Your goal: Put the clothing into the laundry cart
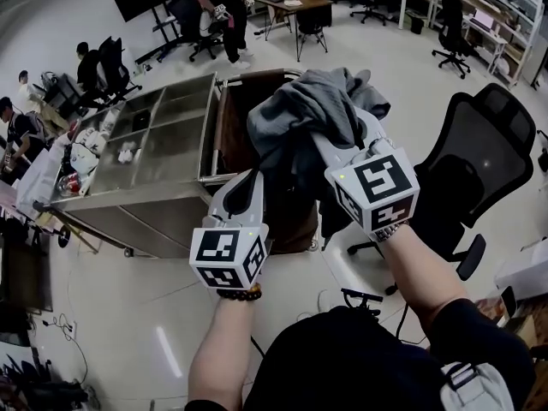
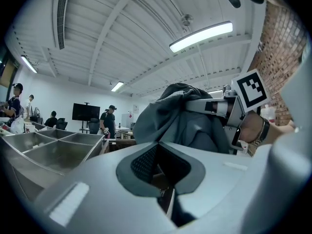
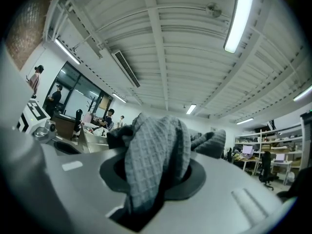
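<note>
A grey waffle-knit garment (image 1: pixel 308 110) hangs bunched in the air over the brown-walled laundry cart (image 1: pixel 229 127). My right gripper (image 1: pixel 330 139) is shut on its top, and cloth (image 3: pixel 156 150) spills out of the closed jaws in the right gripper view. My left gripper (image 1: pixel 254 178) sits lower and to the left with its jaws closed on a dark hanging part of the same garment. In the left gripper view a dark strip (image 2: pixel 178 213) shows in the seam between the jaws. The garment (image 2: pixel 180 116) drapes over the right gripper (image 2: pixel 214 106) just ahead. The cloth hides most of the cart's inside.
A steel trolley with several open compartments (image 1: pixel 154 144) stands against the cart's left side. A black office chair (image 1: pixel 479 161) is close on the right. People, desks and more chairs (image 1: pixel 223 15) fill the far part of the room.
</note>
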A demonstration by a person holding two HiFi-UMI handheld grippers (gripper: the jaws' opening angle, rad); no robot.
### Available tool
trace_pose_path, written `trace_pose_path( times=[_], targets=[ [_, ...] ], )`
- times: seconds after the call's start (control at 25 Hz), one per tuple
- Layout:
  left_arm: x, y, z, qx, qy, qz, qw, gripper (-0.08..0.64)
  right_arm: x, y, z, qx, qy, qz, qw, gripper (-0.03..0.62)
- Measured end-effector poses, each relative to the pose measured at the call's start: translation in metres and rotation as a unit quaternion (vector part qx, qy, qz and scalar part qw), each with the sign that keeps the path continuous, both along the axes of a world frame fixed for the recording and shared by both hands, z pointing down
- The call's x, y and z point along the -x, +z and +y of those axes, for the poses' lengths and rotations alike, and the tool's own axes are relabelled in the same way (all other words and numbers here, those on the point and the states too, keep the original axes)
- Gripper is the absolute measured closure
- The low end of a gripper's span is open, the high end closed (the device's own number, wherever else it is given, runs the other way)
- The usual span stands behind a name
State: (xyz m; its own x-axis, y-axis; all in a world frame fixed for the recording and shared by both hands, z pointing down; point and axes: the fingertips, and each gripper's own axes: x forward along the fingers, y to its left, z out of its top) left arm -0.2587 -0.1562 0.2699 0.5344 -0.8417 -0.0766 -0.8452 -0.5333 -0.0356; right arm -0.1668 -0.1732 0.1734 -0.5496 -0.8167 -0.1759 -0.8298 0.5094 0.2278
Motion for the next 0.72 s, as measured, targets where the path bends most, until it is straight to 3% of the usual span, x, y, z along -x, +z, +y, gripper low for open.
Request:
trace_pose_path(
  times=[0.36,0.72],
  targets=[
    [0.023,-0.005,-0.035,0.002,-0.047,0.007,0.9989,0.558,0.03,0.01,-0.054,0.019,-0.048,0.015,0.999,0.472],
    [0.034,0.022,-0.073,0.008,-0.077,0.001,0.997,0.558,0.055,0.082,-0.112,0.07,-0.077,0.043,0.994,0.471]
  ],
)
